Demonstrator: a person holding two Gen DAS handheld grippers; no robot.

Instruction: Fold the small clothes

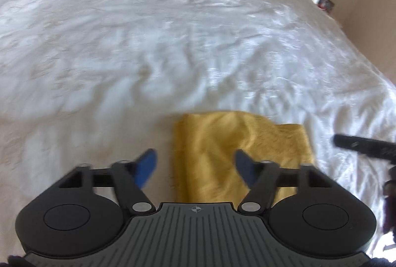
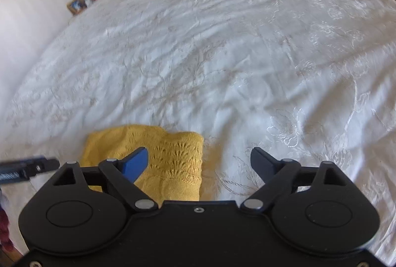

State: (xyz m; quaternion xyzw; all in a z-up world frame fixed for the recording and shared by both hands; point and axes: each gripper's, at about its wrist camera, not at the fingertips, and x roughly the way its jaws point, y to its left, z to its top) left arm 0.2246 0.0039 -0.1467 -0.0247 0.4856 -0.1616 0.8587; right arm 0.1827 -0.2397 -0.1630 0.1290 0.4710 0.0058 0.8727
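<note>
– How does the left gripper [image 1: 195, 165] stand?

– Its jaws are spread wide, pitched steeply downward. The blue fingers [image 1: 146, 166] sit at about ten and two o'clock from the gripper's body, and nothing is pinched between the pads.

– And the right gripper [image 2: 199, 164]?

– Same pose: tilted steeply down, jaws set wide apart, wider than the left's. One finger shows its blue pad [image 2: 135, 165] at ten o'clock, the other its dark back at two o'clock. The pads press on nothing.

– Do they see each other?

– Yes. The right gripper pokes into the left camera's view at three o'clock, and the left one into the right camera's view at nine o'clock, side by side and apart.
</note>
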